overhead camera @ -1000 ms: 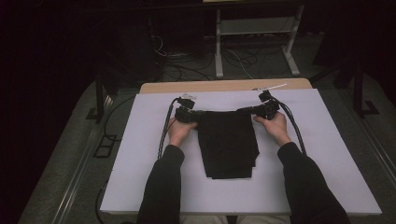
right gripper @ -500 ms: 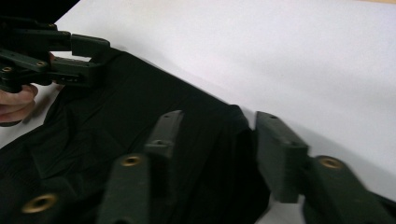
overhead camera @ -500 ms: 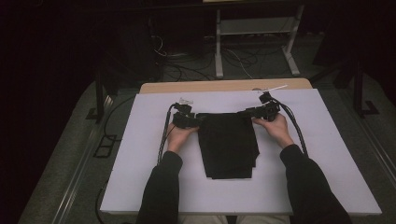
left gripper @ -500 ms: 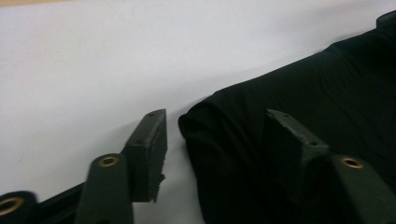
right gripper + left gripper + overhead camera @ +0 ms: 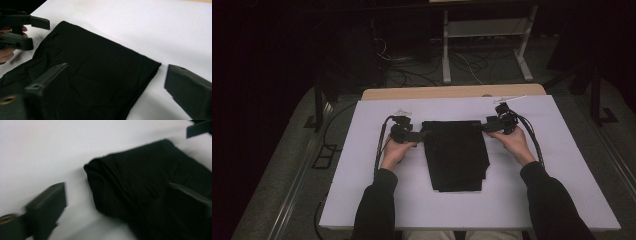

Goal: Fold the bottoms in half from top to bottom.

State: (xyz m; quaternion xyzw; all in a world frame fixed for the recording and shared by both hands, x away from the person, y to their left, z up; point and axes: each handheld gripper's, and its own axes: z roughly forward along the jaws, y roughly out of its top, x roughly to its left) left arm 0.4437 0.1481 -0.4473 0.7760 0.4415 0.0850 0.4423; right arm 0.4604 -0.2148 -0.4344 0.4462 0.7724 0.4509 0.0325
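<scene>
Folded black garment lies flat on the white table, roughly midway between the left and right edges and nearer the far edge than the near one. Its far edge runs parallel to the far edge of the table; the near end is narrower, with layered corners stepping out at the near right. Fabric reads as 1 dark mass; individual folds are hard to make out from the high view, though the right tool view shows a smooth top layer with a clean folded corner.

Left tool sits at the far left corner of the garment, jaws just having been opening. In the left tool view the 2 jaws stand wide apart, 1 over bare table, the other over the cloth; the garment corner lies between them with the pads not pressing on it, as far as the blurred frame shows. Released.

Right tool sits at the far right corner of the garment, jaws likewise just having been opening. Its own view shows 1 jaw over the fabric and 1 over bare table, the folded edge between them, loose. Released.

Both hands rest on the table just behind the tools, left hand, right hand. Black sleeves enter from the near edge.
</scene>
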